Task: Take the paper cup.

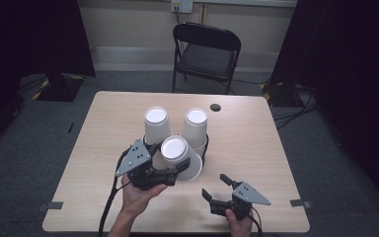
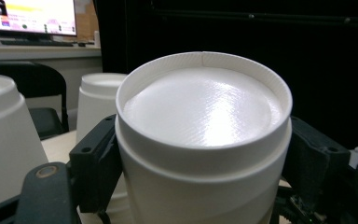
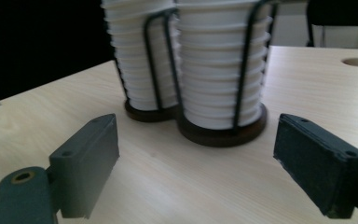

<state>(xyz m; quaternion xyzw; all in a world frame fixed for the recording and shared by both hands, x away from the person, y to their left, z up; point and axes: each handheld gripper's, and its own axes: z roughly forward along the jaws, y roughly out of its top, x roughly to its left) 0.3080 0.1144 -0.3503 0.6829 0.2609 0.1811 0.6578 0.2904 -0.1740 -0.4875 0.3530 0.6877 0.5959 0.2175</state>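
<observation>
Two stacks of upturned white paper cups, one on the left (image 1: 157, 123) and one on the right (image 1: 196, 126), stand in black wire holders at the table's middle. In front of them my left gripper (image 1: 180, 165) is shut on a single upturned white cup (image 1: 177, 150), tilted slightly. In the left gripper view both jaws press the sides of this cup (image 2: 204, 121). My right gripper (image 1: 214, 185) is open near the front edge, with nothing between its jaws. In the right gripper view the gripper (image 3: 196, 168) faces the left stack (image 3: 142, 56) and the right stack (image 3: 219, 65) on dark round bases.
The light wooden table (image 1: 256, 148) has a round cable hole (image 1: 215, 107) at its back right. A black folding chair (image 1: 206, 54) stands behind it. Dark curtains hang on both sides, and cables lie on the floor to the right.
</observation>
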